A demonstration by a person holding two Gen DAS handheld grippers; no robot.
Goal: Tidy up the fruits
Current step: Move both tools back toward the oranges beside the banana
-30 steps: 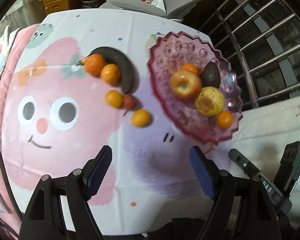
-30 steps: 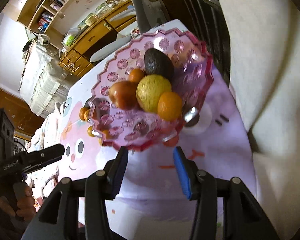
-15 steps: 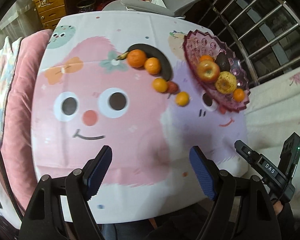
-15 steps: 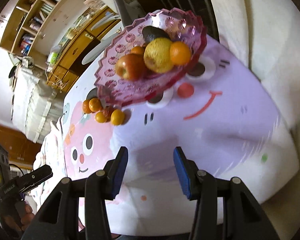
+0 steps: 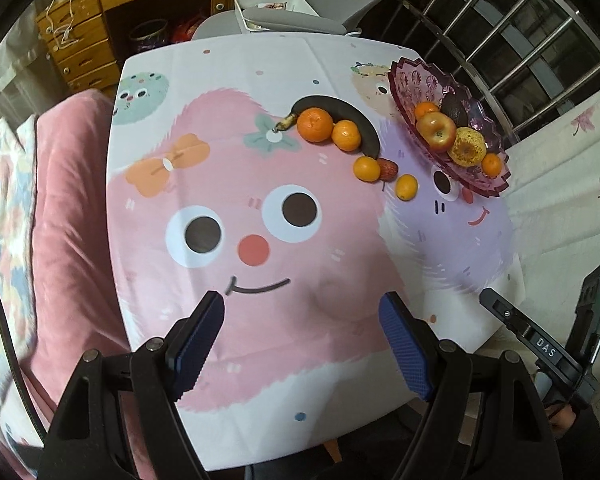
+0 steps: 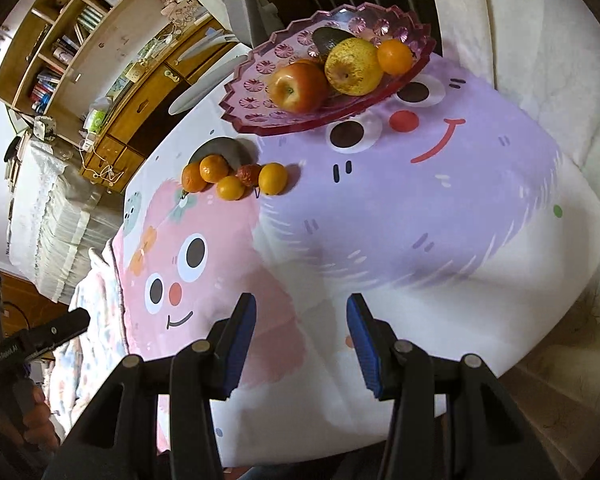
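- While both grippers hang empty over the table's (image 5: pixel 228 92) near edge, left gripper (image 5: pixel 302 340) wide, right gripper (image 6: pixel 302 334) narrower, sorting looks unfinished.
- Pink dish (image 5: pixel 410 92) at the far corner holds an apple (image 5: pixel 436 132); oranges (image 5: pixel 315 125) and a dark banana (image 5: pixel 352 116) wait just beside it.

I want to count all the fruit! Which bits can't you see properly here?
- Right wrist view: the avocado is half hidden behind the yellow fruit.
- Right wrist view: the dark banana is mostly hidden behind the oranges.
- Left wrist view: the small red fruit is too small to name.
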